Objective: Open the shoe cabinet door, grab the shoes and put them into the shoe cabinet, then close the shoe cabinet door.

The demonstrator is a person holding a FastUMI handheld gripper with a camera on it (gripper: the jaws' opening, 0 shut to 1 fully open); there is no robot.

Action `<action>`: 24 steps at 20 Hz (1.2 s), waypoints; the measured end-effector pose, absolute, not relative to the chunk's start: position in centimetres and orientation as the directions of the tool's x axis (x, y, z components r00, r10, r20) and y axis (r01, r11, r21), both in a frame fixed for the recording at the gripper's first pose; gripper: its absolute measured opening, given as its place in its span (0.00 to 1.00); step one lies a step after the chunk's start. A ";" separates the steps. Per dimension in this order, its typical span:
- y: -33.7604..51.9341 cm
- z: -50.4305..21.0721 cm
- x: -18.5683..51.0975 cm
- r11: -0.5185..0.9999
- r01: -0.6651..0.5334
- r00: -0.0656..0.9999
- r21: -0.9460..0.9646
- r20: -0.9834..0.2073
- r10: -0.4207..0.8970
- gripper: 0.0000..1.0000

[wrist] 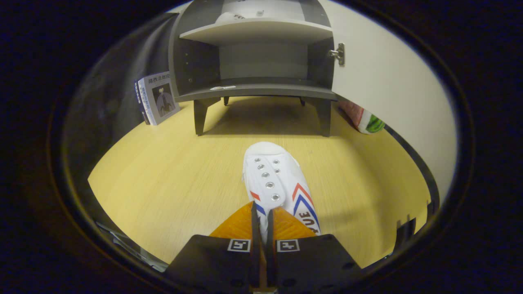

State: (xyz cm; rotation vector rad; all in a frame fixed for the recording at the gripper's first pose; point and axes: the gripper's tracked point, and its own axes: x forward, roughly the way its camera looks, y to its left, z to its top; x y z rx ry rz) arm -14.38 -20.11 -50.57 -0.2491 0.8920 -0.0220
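We see the gripper [262, 214] clamped on the white shoe [274, 183]; the open shoe cabinet [255, 87] stands beyond the fingers.

Tool [262, 212] level, pointing forward; fingers nearly together, pinching shoe [278, 183] heel edge.

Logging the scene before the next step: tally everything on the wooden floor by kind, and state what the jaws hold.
White canvas shoes: 2, one pinched between the closed jaws of the gripper, one on the upper shelf
Grey shoe cabinet, white door open: 1
Blue-and-white book: 1
Watermelon-patterned object: 1
Total: 5
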 end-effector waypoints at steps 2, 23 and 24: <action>-19.2 -50.5 -14.0 0.967 -0.102 0.625 -0.235 -0.771 -0.122 0.03; -13.5 -26.2 -4.5 0.984 0.022 0.831 -0.175 -0.545 -0.115 0.02; -13.0 -24.5 -4.0 0.984 0.028 0.844 -0.177 -0.523 -0.118 0.02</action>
